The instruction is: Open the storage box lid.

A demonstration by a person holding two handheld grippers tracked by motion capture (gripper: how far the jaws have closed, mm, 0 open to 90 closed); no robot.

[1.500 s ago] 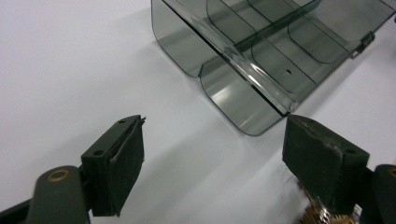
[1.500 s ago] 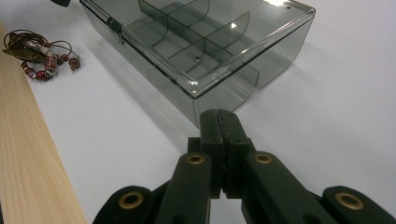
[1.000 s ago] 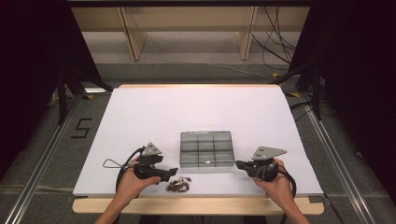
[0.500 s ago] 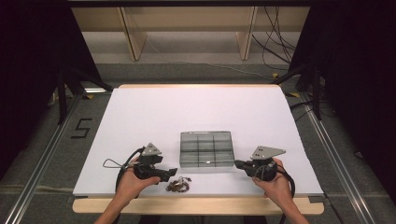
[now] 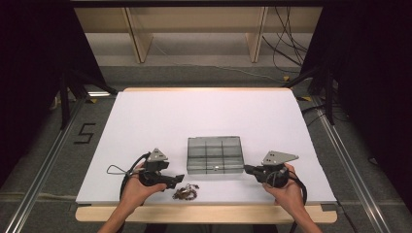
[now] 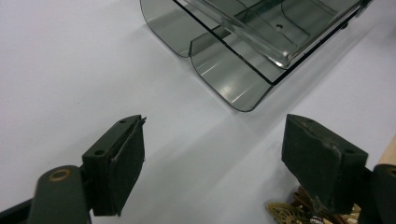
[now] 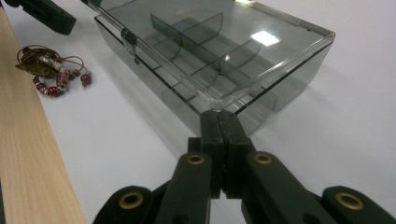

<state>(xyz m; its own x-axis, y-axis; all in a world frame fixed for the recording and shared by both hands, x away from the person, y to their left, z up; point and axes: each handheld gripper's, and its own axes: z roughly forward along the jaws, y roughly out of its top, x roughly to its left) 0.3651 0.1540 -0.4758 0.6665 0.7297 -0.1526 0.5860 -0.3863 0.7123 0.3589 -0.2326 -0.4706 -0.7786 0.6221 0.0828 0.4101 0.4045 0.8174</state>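
Note:
A clear grey plastic box point(image 5: 214, 154) with inner dividers and a shut lid sits near the front of the white table. A small heap of beaded jewellery point(image 5: 185, 193) lies by the front edge, just left of the box. My left gripper point(image 5: 179, 180) rests on the table beside the jewellery, jaws wide open with bare tabletop between them point(image 6: 212, 158); the jewellery point(image 6: 299, 212) peeks out under its right jaw. My right gripper point(image 5: 248, 169) lies at the box's front right corner, jaws pressed together with nothing between them point(image 7: 222, 135), tips close to the box point(image 7: 210, 51).
The white sheet point(image 5: 204, 116) covers the table; a bare wooden strip point(image 5: 204, 213) runs along its front edge. Shelving and cables stand beyond the far edge. A "5" mark point(image 5: 83, 133) is on the floor at left.

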